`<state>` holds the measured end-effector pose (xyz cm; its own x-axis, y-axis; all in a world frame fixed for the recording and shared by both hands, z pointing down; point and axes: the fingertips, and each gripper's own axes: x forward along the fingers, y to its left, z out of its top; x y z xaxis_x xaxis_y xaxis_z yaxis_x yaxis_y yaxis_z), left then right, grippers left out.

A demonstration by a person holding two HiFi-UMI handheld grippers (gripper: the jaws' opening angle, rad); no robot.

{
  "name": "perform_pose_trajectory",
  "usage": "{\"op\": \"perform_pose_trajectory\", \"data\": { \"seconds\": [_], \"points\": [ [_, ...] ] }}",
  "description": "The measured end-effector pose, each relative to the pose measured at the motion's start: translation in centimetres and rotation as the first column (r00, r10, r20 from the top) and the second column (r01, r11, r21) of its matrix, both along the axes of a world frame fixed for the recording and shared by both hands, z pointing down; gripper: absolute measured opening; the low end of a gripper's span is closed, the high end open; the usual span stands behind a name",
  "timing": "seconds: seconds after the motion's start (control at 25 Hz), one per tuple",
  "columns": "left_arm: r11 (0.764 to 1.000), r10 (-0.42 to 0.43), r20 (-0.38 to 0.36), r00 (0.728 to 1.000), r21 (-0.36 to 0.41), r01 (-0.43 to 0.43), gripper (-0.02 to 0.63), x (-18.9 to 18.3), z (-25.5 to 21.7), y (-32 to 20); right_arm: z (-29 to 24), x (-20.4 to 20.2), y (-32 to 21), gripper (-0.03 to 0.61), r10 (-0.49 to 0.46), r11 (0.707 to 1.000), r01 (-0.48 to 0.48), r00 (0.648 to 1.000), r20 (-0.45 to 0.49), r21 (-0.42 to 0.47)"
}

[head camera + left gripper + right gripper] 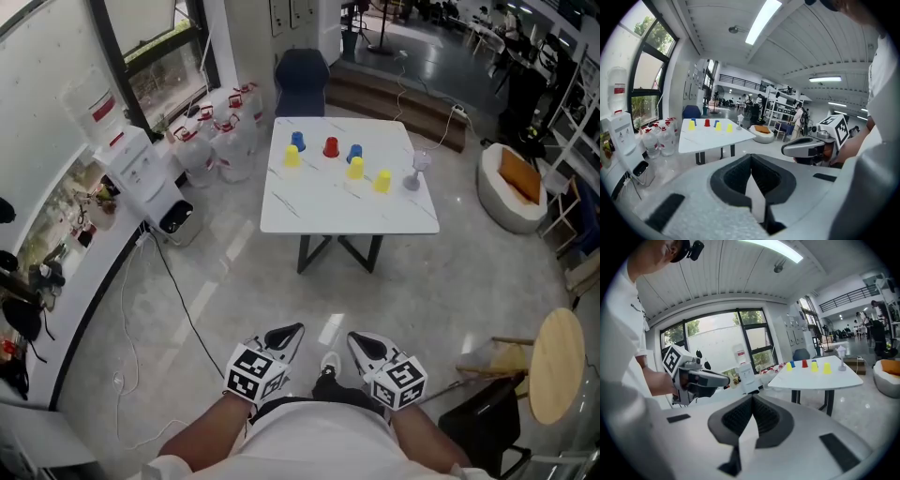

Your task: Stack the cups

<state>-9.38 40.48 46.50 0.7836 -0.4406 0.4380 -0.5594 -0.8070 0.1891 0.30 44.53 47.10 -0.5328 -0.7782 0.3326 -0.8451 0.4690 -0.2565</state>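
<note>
Far ahead stands a white table (pixel 347 211) with upside-down cups: two blue cups (pixel 297 141) (pixel 354 153), a red cup (pixel 330 147) and three yellow cups (pixel 292 157) (pixel 355 168) (pixel 382 181). They also show in the left gripper view, around the red cup (pixel 707 123), and in the right gripper view, red cup (pixel 804 363). My left gripper (pixel 286 339) (pixel 751 159) and right gripper (pixel 361 345) (pixel 752 398) are held side by side close to my body, well short of the table. Both are shut with nothing between the jaws.
A clear stemmed glass (pixel 417 169) stands at the table's right edge. Water bottles (pixel 220 131) and a dispenser (pixel 141 173) sit left of the table, with a cable (pixel 178 300) across the floor. A blue chair (pixel 301 80) is behind, a beanbag (pixel 511 187) and round stool (pixel 555 366) at right.
</note>
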Motion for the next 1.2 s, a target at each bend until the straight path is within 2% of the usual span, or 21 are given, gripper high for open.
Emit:
{"op": "perform_pose_trajectory", "data": {
  "seconds": [0.24, 0.52, 0.72, 1.2],
  "points": [
    [0.999, -0.049, -0.001, 0.999, 0.014, 0.05, 0.006, 2.4, -1.5, -5.8, -1.2, 3.0, -7.1, 0.006, -0.033, 0.999, 0.033, 0.999, 0.03, 0.008],
    [0.995, -0.099, 0.015, 0.995, 0.012, 0.099, 0.006, 4.8, -0.8, -10.5, -1.1, 5.4, -12.8, 0.006, -0.091, 0.995, 0.09, 0.995, 0.032, 0.029],
    [0.994, -0.106, 0.018, 0.994, 0.008, 0.106, 0.006, 6.7, -0.4, -12.9, -0.1, 7.1, -14.5, 0.006, -0.106, 0.994, 0.105, 0.994, 0.03, 0.012],
    [0.997, -0.064, 0.055, 0.996, -0.03, 0.066, 0.006, 9.7, 0.7, -15.4, 1.2, 9.8, -16.7, 0.006, -0.088, 0.996, 0.089, 0.995, 0.038, -0.029]
  ]
}}
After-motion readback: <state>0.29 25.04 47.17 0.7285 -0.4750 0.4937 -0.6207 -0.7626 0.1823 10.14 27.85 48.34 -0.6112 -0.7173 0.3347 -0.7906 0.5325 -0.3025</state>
